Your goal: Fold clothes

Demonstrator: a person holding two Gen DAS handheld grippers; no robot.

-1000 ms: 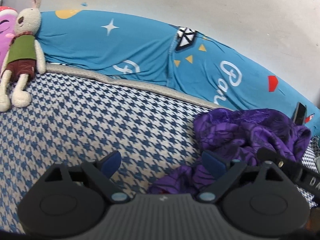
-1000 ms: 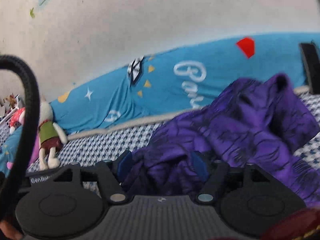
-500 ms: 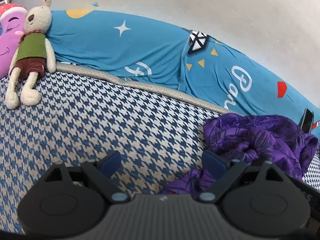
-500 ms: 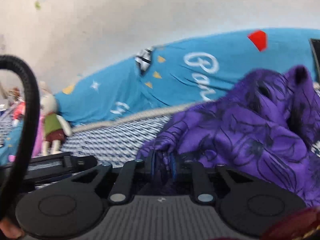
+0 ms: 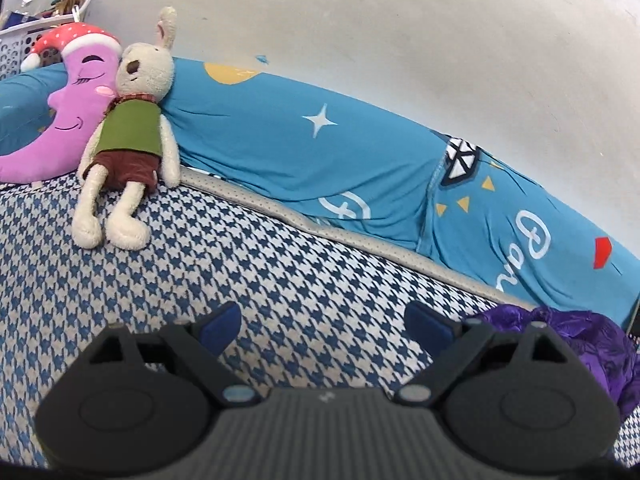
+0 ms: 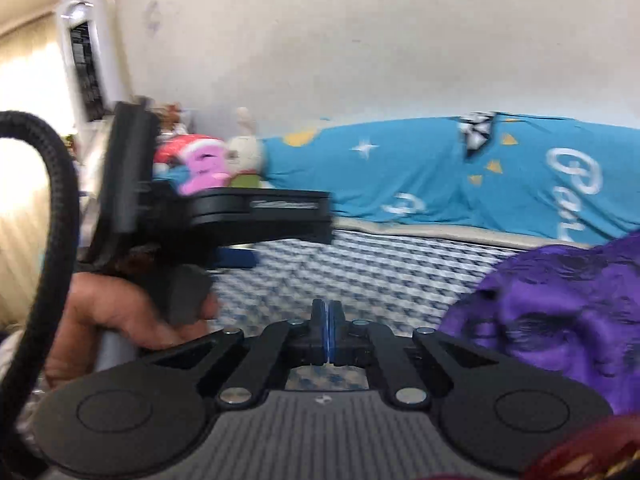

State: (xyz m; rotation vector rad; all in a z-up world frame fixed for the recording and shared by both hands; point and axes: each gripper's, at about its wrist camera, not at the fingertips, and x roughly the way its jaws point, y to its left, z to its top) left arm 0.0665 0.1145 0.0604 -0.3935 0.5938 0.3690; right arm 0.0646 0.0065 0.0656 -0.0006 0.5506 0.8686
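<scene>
Left claw (image 5: 320, 322) gapes wide over bare bed (image 5: 280, 260); right claw (image 6: 328, 334) is pinched tight with nothing visible between its pads. Purple garment (image 6: 560, 312) sits crumpled to the right. Best bet: find an edge, pull it flat before folding.

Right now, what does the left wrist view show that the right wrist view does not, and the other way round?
Only the left wrist view shows the open left tool from behind, the rabbit toy's full body, and a white basket at the far left.

Only the right wrist view shows the shut right tool, with no cloth visible between its pads, the person's hand holding the left tool from the side, and a tall white appliance.

Both show the purple garment, the houndstooth bed cover, the blue bedding and the pink moon pillow.
</scene>
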